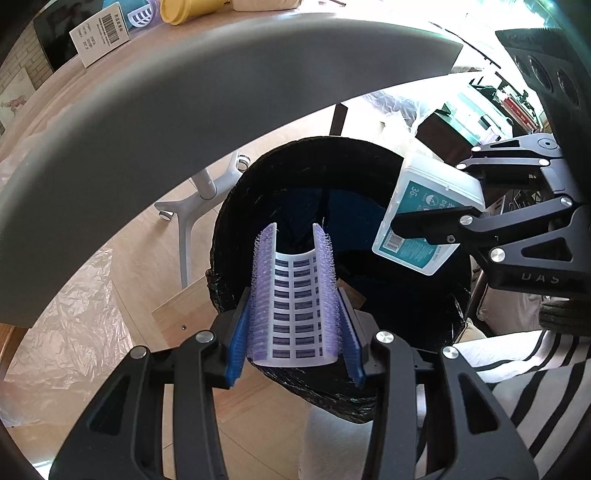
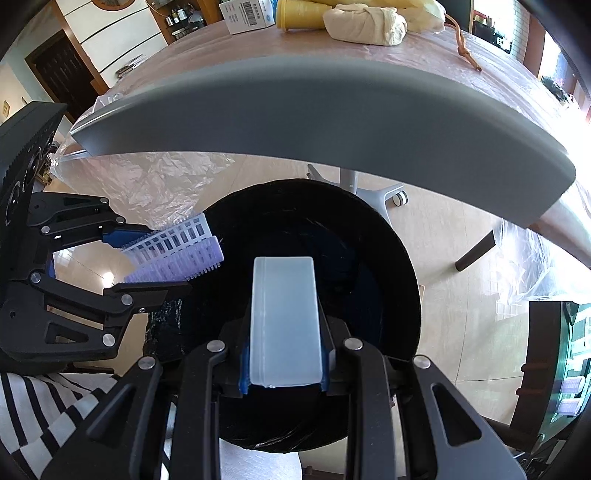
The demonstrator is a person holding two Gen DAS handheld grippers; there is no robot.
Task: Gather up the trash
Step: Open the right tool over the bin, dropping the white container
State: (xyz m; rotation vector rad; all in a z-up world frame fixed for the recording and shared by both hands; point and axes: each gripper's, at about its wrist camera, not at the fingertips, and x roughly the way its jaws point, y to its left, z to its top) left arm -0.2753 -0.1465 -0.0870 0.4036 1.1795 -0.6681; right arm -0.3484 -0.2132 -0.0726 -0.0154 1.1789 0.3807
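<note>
My left gripper (image 1: 294,325) is shut on a purple and white hair roller (image 1: 294,295) and holds it above the mouth of a bin lined with a black bag (image 1: 258,192). My right gripper (image 2: 284,354) is shut on a translucent plastic box (image 2: 283,321) with a teal label, also above the bin (image 2: 388,258). In the left wrist view the box (image 1: 424,218) and the right gripper (image 1: 454,206) hang over the bin's right rim. In the right wrist view the roller (image 2: 177,251) and the left gripper (image 2: 147,258) are at the bin's left rim.
The grey table edge (image 1: 184,110) arches just above the bin. On the table lie a white barcoded box (image 2: 247,14), a yellow cup (image 2: 299,16) and a cloth bundle (image 2: 365,24). A chair base (image 1: 199,192) and clear plastic sheeting (image 1: 70,317) are on the floor.
</note>
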